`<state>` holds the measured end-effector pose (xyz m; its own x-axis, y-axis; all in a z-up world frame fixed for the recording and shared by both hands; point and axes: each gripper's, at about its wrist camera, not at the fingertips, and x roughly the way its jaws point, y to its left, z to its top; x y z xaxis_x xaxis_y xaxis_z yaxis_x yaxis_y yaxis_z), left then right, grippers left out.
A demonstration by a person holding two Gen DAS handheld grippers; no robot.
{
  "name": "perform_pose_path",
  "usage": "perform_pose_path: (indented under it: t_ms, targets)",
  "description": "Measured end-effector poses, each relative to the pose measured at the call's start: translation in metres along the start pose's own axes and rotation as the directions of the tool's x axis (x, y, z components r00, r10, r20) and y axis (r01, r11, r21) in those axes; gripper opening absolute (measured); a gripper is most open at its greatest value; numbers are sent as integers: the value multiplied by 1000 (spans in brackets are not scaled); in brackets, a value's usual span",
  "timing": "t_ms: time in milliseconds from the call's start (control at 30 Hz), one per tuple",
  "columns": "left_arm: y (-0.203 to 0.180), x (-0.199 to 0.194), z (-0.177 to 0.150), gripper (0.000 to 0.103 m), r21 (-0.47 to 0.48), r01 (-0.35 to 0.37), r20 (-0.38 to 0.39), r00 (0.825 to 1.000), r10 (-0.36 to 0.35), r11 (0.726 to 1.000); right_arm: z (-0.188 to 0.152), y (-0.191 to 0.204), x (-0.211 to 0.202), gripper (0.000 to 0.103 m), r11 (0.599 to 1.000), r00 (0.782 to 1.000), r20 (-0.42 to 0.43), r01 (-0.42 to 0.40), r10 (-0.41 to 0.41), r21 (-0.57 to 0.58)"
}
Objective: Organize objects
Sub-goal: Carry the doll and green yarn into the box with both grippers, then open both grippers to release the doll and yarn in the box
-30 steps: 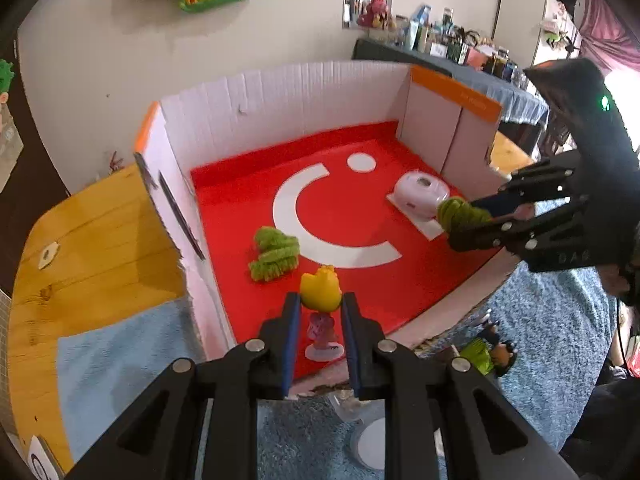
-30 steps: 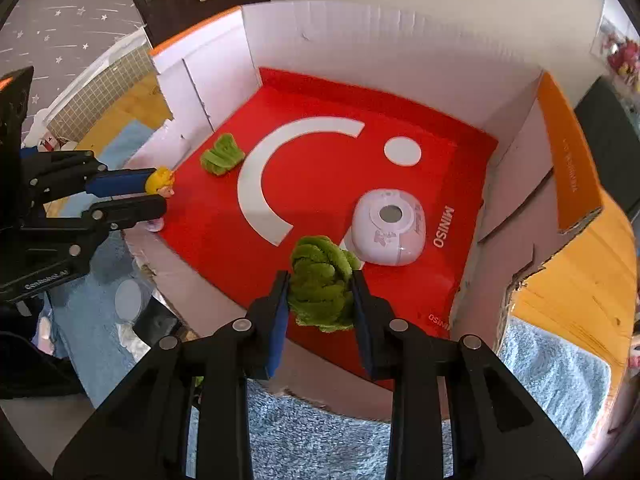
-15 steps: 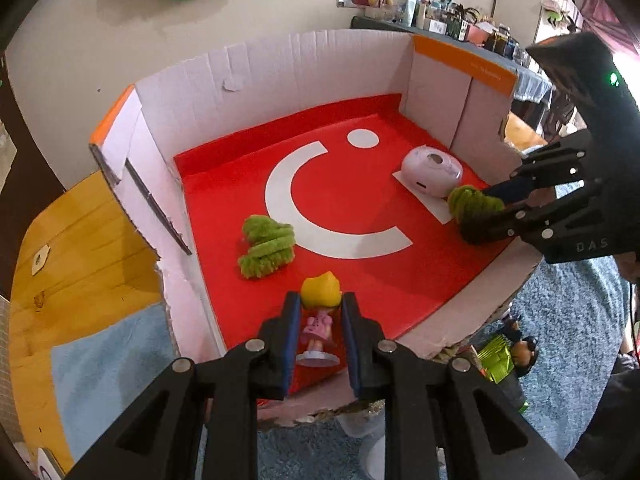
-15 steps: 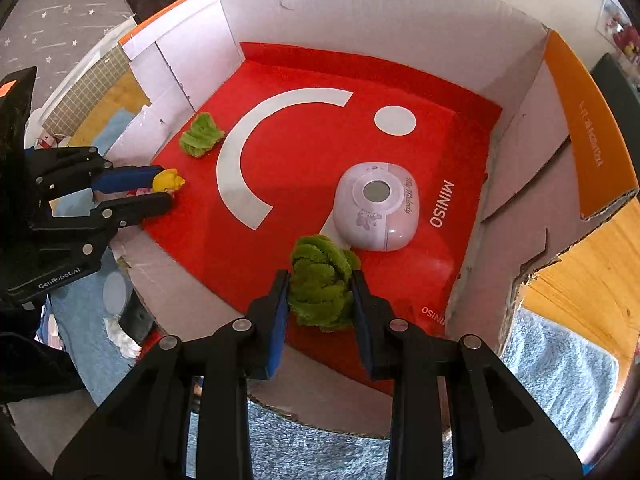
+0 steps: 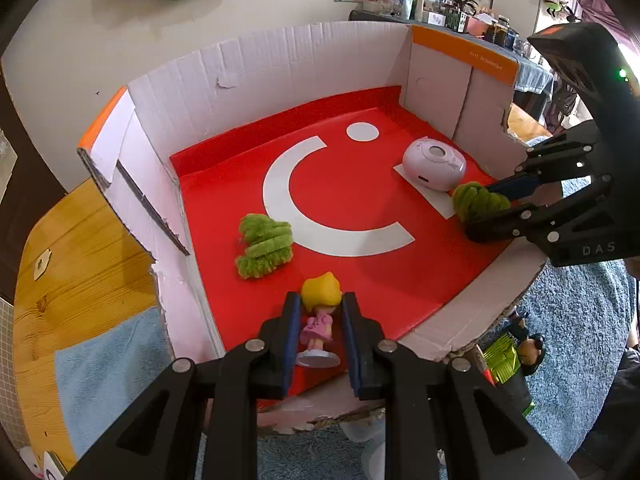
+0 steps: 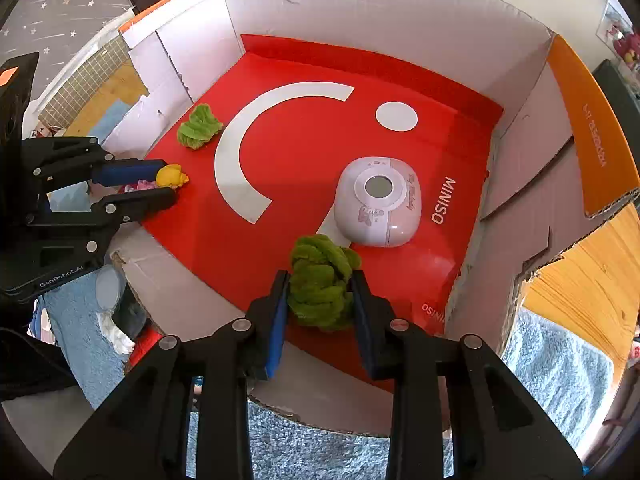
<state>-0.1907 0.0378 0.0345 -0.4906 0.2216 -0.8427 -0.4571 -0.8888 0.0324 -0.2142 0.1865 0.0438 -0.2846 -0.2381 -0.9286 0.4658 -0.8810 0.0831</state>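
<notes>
A white cardboard box (image 5: 280, 68) with a red floor lies open toward me. My left gripper (image 5: 319, 320) is shut on a small doll (image 5: 318, 312) with yellow hair and a pink dress, over the box's near left corner; the doll also shows in the right wrist view (image 6: 170, 176). My right gripper (image 6: 320, 292) is shut on a green fuzzy scrunchie (image 6: 320, 280), low over the red floor beside a pink round device (image 6: 378, 206). A second green scrunchie (image 5: 264, 246) lies on the floor near the left wall.
The box sits on a blue fuzzy rug (image 5: 580, 300) over a wooden table (image 5: 80, 248). A dark-haired figurine with a green part (image 5: 516, 356) lies on the rug outside the box's front flap. A cluttered shelf (image 5: 440, 12) stands far behind.
Both grippers have moved forward and down into the box with their objects. The doll now hangs low over the red floor and the scrunchie is nearer the pink device.
</notes>
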Motion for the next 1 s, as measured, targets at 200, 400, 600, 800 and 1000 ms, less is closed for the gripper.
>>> perform_pose_path:
  t_ms: [200, 400, 600, 800, 1000]
  targets:
    - [0, 0, 0, 21, -2, 5, -4, 1000, -5, 1000, -1, -2, -3, 29, 1000, 1000, -4, 6, -6, -2]
    - [1, 0, 1, 22, -5, 8, -3, 1000, -8, 1000, -2, -5, -7, 32, 1000, 1000, -6, 5, -5, -1]
    - [1, -1, 0, 22, -2, 12, 0, 1000, -12, 1000, -4, 1, -14, 55, 1000, 1000, 8, 18, -18, -19]
    - [1, -4, 0, 26, -3, 26, 4, 1000, -26, 1000, -5, -5, -18, 56, 1000, 1000, 8, 19, -18, -14]
    - [0, -5, 0, 27, -1, 24, 7, 1000, -24, 1000, -6, -7, -21, 58, 1000, 1000, 10, 13, -13, -12]
